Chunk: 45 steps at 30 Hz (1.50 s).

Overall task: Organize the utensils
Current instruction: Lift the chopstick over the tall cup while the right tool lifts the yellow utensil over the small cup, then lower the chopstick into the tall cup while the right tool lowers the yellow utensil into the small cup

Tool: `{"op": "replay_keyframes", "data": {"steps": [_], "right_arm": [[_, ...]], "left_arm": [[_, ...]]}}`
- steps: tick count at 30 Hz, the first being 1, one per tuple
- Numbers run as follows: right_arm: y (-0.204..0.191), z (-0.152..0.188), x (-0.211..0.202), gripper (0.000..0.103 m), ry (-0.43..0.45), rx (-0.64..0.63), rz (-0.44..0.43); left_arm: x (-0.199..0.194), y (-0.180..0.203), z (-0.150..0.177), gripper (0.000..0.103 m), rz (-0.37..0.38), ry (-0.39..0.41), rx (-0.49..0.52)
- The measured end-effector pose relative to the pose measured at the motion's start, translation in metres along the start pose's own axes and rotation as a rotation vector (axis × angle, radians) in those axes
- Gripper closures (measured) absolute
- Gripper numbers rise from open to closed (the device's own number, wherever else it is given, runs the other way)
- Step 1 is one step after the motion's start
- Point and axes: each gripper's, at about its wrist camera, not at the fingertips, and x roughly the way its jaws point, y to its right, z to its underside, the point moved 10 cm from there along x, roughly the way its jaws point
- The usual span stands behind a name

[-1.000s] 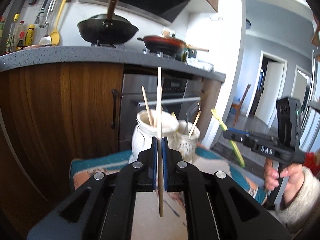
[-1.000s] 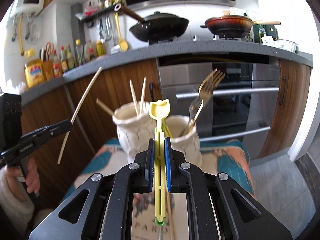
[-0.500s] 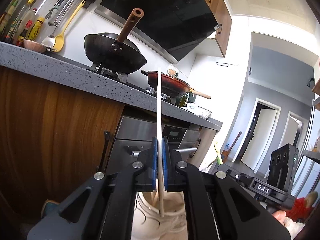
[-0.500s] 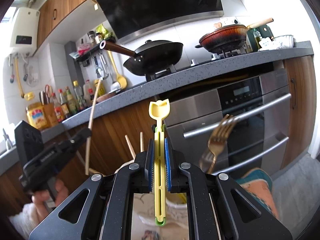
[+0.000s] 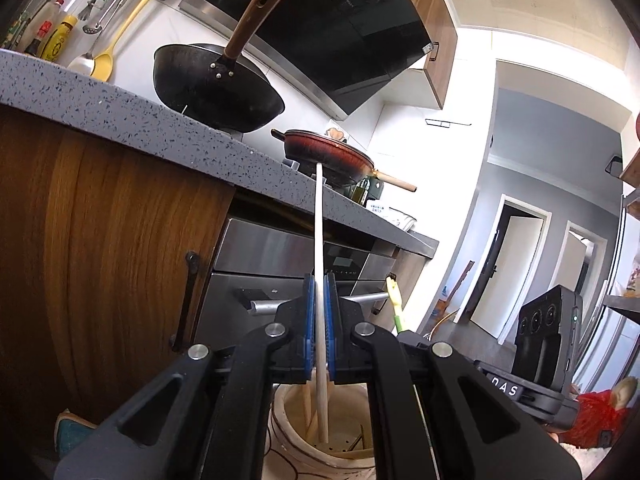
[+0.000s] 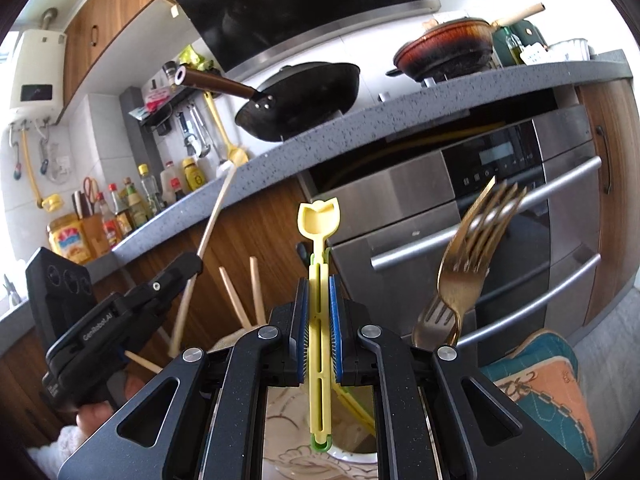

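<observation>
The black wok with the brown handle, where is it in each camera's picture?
Left wrist view: the black wok sits upper left of centre on the grey countertop, handle pointing up.
Right wrist view: the wok is upper centre, handle pointing left.
Shared landmark: the red pan sits beside it in both views.

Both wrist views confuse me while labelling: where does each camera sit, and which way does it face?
Left wrist: behind the left gripper, tilted up at counter and wok; jaws grip a chopstick over the cream jar.
Right wrist: behind the right gripper, facing the oven; jaws grip a yellow utensil.
Shared: wok, red pan; each sees the other gripper.
</observation>
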Motion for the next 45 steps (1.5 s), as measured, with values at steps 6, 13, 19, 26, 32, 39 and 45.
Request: {"op": "replay_keyframes", "data": {"steps": [6, 13, 19, 26, 32, 39, 45], "right_arm": [[0.004, 0.008, 0.002, 0.092, -0.010, 0.013, 0.004], [0.005, 0.009, -0.001, 0.092, -0.003, 0.012, 0.003], [0.005, 0.008, -0.011, 0.092, 0.014, 0.001, 0.014], [0.010, -0.004, -0.021, 0.092, 0.077, 0.018, 0.005], [0.016, -0.004, -0.010, 0.092, 0.073, 0.046, 0.009], [0.014, 0.002, -0.009, 0.092, 0.065, 0.037, 0.011], [0.016, 0.003, -0.007, 0.092, 0.066, 0.036, 0.014]], "left_arm": [[0.005, -0.001, 0.008, 0.099, 0.022, -0.011, -0.026], [-0.002, -0.001, 0.013, 0.099, 0.021, 0.007, -0.006], [-0.018, 0.004, -0.009, 0.099, 0.011, 0.044, 0.029], [-0.063, 0.009, -0.027, 0.099, 0.012, 0.028, 0.093], [-0.072, 0.011, -0.018, 0.099, 0.009, -0.064, 0.123], [-0.068, 0.012, 0.004, 0.099, -0.012, -0.153, 0.152], [-0.056, 0.007, 0.017, 0.099, -0.050, -0.203, 0.162]]}}
